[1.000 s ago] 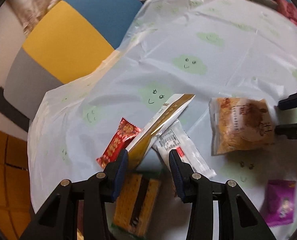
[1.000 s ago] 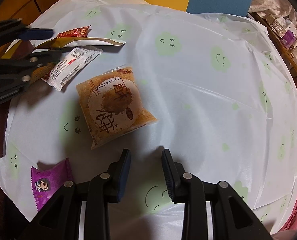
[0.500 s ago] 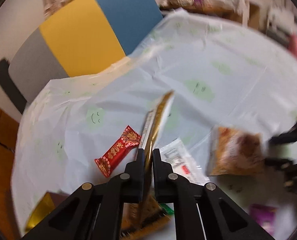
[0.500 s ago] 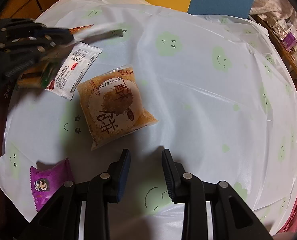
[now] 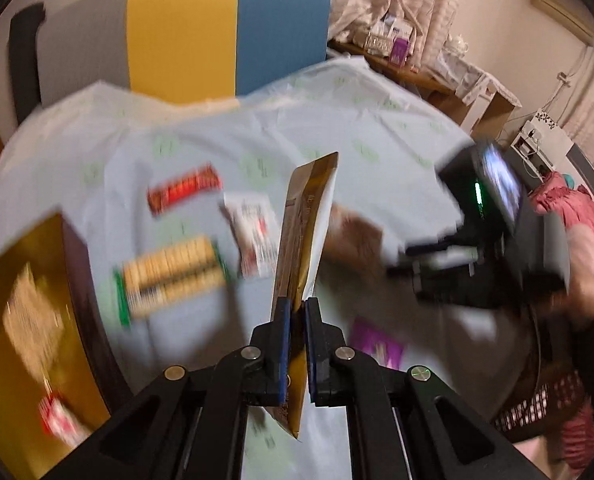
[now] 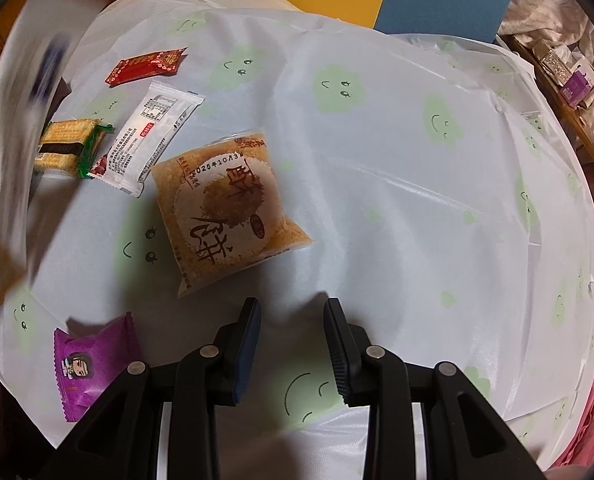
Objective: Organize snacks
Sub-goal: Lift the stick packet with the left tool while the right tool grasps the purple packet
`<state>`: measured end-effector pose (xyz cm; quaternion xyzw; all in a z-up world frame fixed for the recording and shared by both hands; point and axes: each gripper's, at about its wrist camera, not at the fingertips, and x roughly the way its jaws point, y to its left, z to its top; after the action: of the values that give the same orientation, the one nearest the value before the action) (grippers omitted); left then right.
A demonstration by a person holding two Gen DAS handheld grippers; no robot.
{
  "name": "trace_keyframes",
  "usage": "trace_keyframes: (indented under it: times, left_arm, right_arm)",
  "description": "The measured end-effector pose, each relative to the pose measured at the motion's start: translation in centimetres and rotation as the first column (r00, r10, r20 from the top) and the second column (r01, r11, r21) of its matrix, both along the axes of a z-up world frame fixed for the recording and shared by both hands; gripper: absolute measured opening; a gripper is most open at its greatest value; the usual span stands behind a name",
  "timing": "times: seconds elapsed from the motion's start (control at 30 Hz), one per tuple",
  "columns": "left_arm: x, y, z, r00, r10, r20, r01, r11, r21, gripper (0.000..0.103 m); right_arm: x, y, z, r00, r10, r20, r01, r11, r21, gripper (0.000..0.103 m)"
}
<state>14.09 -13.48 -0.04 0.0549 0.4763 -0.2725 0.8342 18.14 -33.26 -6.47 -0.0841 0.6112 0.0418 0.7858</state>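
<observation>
My left gripper (image 5: 296, 312) is shut on a long gold and white snack sachet (image 5: 305, 224) and holds it upright above the table. Below it lie a red candy (image 5: 183, 194), a white packet (image 5: 253, 236), a yellow cracker pack (image 5: 173, 274) and a purple packet (image 5: 375, 346). My right gripper (image 6: 293, 320) is open and empty, just short of a brown pastry packet (image 6: 227, 208). The right wrist view also shows the red candy (image 6: 147, 66), the white packet (image 6: 149, 140), the cracker pack (image 6: 69, 146) and the purple packet (image 6: 91, 368). The lifted sachet is a blur at its left edge (image 6: 21, 128).
The round table has a pale blue cloth with green faces (image 6: 417, 200). A gold box (image 5: 25, 320) sits at the table's left edge. A yellow and blue chair (image 5: 225, 28) stands behind the table. A wicker basket (image 5: 545, 412) is low on the right.
My left gripper closed on the gold sachet, lifted it off the table and swung up and to the left. My right gripper stayed still and open.
</observation>
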Motion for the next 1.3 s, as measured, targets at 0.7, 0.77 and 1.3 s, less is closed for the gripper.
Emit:
trace_keyframes:
  times: [0.7, 0.77, 1.3]
  left_arm:
    - [-7.5, 0.9, -6.7, 0.994, 0.033, 0.106, -0.044, 0.993, 0.106, 0.034]
    - [-8.0, 1.1, -6.7, 0.992, 0.045, 0.121, -0.057, 0.994, 0.095, 0.031]
    - [-8.9, 1.8, -7.1, 0.982, 0.127, 0.136, -0.135, 0.990, 0.050, 0.031]
  right_arm:
    - [0.0, -0.7, 0.0, 1.000, -0.019, 0.001, 0.019, 1.000, -0.008, 0.041]
    - [-0.1, -0.9, 0.3, 1.000, -0.020, -0.004, 0.020, 1.000, -0.003, 0.041]
    - [-4.2, 3.8, 3.6, 0.947, 0.320, 0.028, -0.309, 0.885, 0.348, 0.065]
